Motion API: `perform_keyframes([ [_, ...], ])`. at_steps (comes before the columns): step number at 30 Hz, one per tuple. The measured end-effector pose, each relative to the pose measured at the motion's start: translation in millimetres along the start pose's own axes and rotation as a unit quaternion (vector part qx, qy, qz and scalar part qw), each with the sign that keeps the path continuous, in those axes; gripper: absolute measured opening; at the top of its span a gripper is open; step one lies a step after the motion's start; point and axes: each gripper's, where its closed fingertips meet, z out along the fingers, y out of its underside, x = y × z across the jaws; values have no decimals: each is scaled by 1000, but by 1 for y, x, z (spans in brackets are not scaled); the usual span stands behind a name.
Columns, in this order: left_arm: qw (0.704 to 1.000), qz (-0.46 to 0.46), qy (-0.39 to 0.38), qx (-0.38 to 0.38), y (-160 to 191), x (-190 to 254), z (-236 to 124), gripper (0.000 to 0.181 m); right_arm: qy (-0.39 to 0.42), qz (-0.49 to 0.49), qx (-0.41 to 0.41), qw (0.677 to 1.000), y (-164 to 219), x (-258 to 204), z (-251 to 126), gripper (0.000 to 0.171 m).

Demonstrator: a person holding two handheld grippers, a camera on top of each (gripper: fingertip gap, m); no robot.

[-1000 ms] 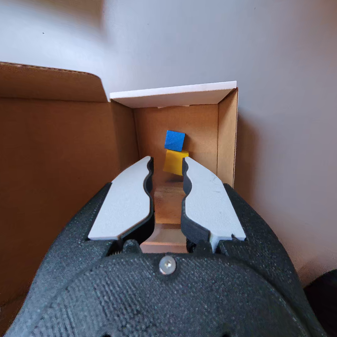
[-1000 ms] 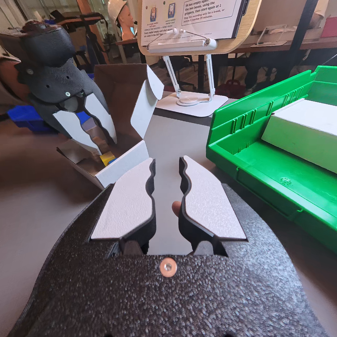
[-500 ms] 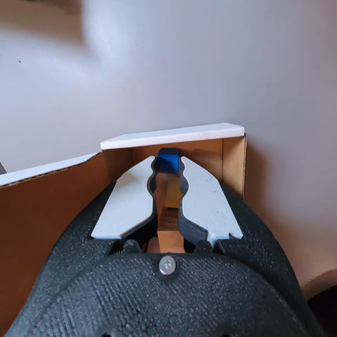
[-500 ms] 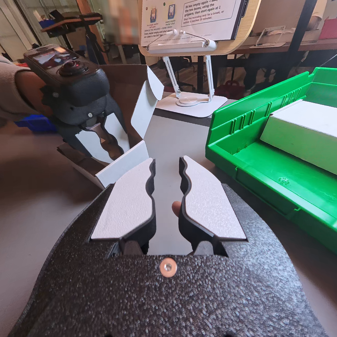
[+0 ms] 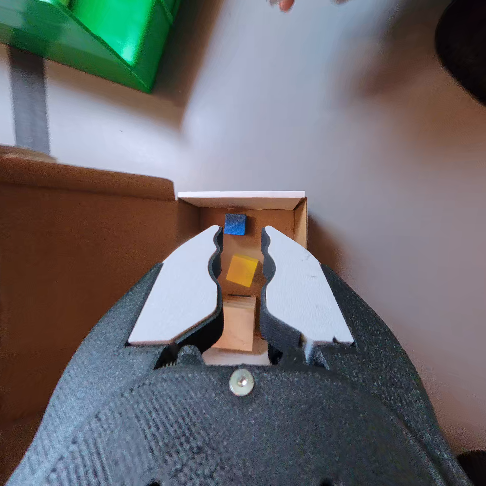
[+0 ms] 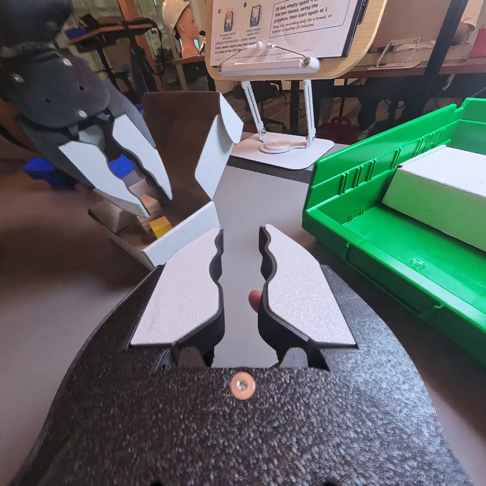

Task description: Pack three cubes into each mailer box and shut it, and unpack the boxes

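left hand-held gripper (image 5: pixel 241 231) – jaws parted, gripping nothing, over open cardboard mailer box (image 5: pixel 299 226) | we judged plain wooden cube (image 5: pixel 238 323) just released beside yellow (image 5: pixel 242 270) and blue cubes (image 5: pixel 234 223) | right hand-held gripper (image 6: pixel 240 234) – open, empty, parked on grey bench (image 6: pixel 249 194)

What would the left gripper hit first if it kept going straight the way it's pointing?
Probably the yellow cube on the open mailer box floor. It lies between the left gripper fingers' line, though depth is unclear. The blue cube sits beyond.

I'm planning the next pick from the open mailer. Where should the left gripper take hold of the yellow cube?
Take the yellow cube from above, on two opposite side faces. It lies turned askew between the left gripper fingers, so the wrist probably needs a twist to meet flat faces, not corners.
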Motion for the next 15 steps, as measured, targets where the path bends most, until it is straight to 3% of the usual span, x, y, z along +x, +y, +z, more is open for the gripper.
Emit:
perform_keyframes([
  [4, 993, -52, -46, 101, 6, -5, -49, 27, -11, -21, -10, 1000, 3, -9, 3, 28],
  [8, 962, -139, -108, 207, 36, -18, -92, 26, -31, -38, -26, 998, 7, -21, 11, 29],
  [11, 915, -216, -148, 306, 61, -34, -125, 27, -69, -10, -35, 997, 4, -30, 24, 31],
  [15, 815, -359, -160, 426, 96, -68, -156, 23, -121, 43, -47, 991, -15, -39, 49, 31],
])
